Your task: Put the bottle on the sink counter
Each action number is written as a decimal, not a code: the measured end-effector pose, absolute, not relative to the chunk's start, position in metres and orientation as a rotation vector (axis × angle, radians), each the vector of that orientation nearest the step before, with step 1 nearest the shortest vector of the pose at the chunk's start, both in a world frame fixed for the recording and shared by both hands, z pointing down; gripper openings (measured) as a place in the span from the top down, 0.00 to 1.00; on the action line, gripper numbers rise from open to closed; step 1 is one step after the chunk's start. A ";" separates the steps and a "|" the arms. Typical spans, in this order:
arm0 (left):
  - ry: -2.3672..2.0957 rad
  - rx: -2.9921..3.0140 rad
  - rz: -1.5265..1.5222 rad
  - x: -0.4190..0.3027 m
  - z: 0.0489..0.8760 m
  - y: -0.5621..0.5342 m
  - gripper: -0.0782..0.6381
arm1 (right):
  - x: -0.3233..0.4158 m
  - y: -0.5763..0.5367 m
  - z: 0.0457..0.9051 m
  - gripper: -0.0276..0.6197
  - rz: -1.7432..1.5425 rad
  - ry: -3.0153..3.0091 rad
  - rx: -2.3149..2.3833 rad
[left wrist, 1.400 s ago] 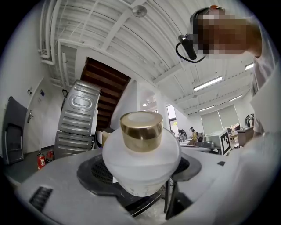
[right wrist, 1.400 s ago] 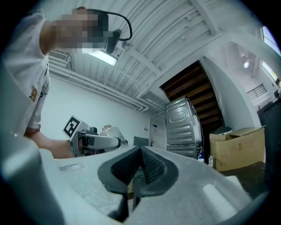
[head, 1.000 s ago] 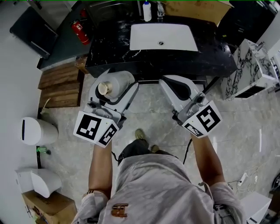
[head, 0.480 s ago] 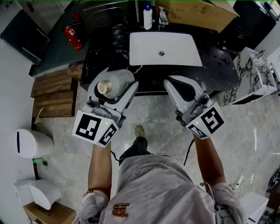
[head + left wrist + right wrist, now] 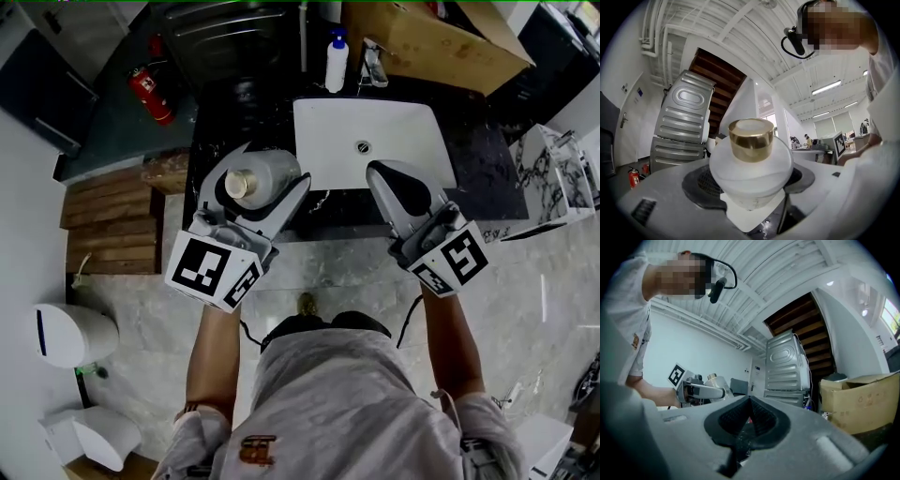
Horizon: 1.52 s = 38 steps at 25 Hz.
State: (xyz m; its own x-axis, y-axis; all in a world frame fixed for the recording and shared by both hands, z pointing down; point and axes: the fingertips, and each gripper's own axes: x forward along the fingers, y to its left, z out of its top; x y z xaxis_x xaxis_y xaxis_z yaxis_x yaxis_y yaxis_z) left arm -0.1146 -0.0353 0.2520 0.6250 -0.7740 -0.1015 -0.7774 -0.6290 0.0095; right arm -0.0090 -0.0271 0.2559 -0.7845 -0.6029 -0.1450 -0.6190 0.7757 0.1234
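A dark marble sink counter (image 5: 220, 112) with a white basin (image 5: 375, 141) lay below, and a pump bottle (image 5: 337, 64) stood at its back edge. The left gripper (image 5: 274, 165) pinched the gold-capped bottle (image 5: 255, 178) upright by its body, over the counter's front left part, just beside the basin. The right gripper (image 5: 386, 171), its jaws pressed together on nothing, hung over the basin's front edge.

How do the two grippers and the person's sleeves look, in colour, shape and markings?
The left gripper and the right gripper are light grey tapered shells with dark padded jaws. Each carries a white cube with black square markers. The person wears a pale grey short-sleeved shirt.
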 end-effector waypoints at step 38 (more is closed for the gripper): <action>1.583 -2.797 -0.350 -0.083 0.359 -0.375 0.43 | 0.016 -0.284 0.325 0.96 0.065 3.003 -0.879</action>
